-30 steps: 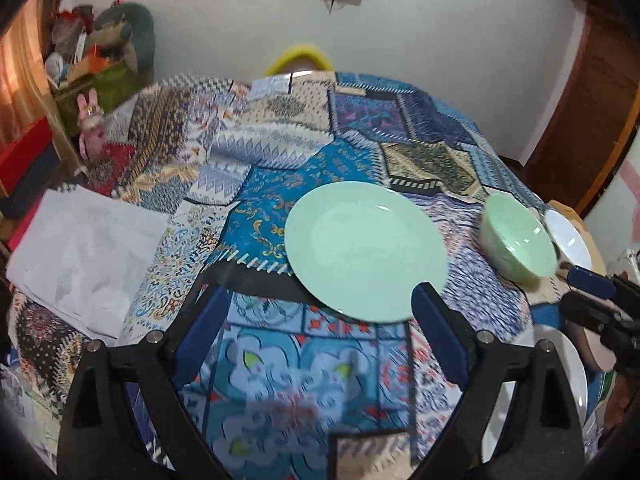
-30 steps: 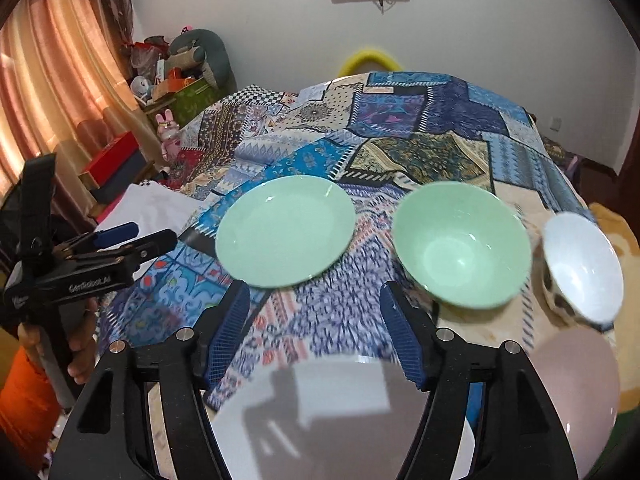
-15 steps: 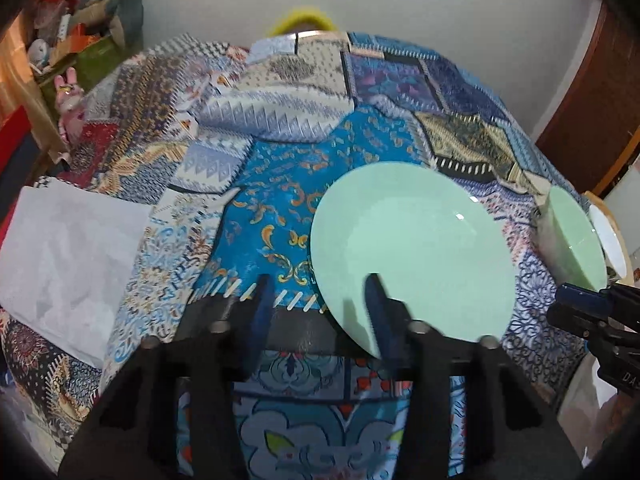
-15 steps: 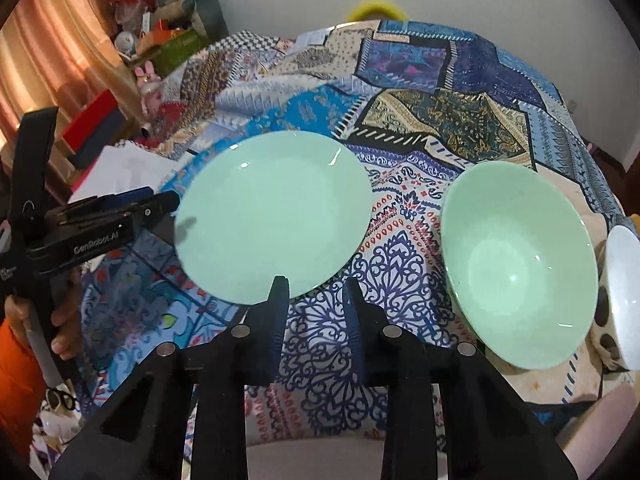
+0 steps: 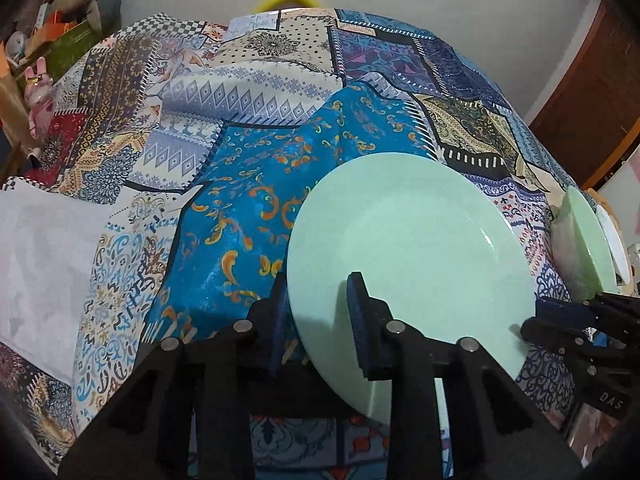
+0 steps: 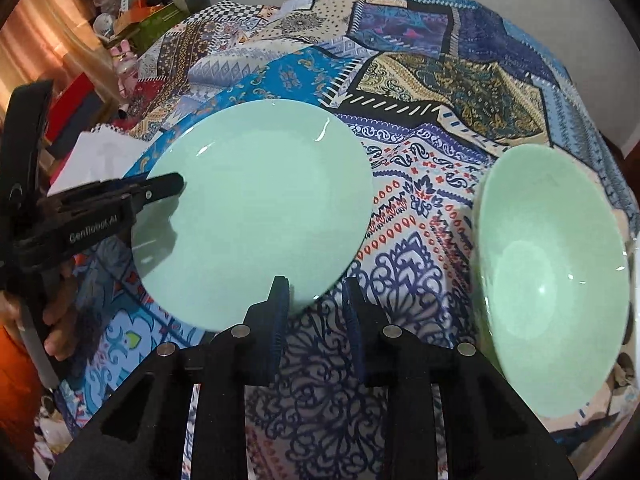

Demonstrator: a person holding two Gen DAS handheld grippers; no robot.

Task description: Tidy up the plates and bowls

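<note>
A pale green plate lies on a patchwork cloth that covers the table, in the near half and toward the right edge. It is round, so it has no long axis; it lies face up, and in the left wrist view its near-left rim seems raised off the cloth.

The left hand-held gripper straddles that near-left rim: one finger is under or outside the rim, the other lies on the plate's top face. The fingers are close together with the rim between them; whether they press it firmly I cannot tell. In the right wrist view the same gripper reaches onto the plate's left rim, with a person's hand on its grip.

The right hand-held gripper has its fingers narrowly apart, empty, at the plate's near rim; the left finger overlaps the rim, the right one is over bare cloth.

A green bowl sits to the right of the plate, apart from it, mouth up. In the left wrist view a white dish shows just beyond the bowl at the right edge.
</note>
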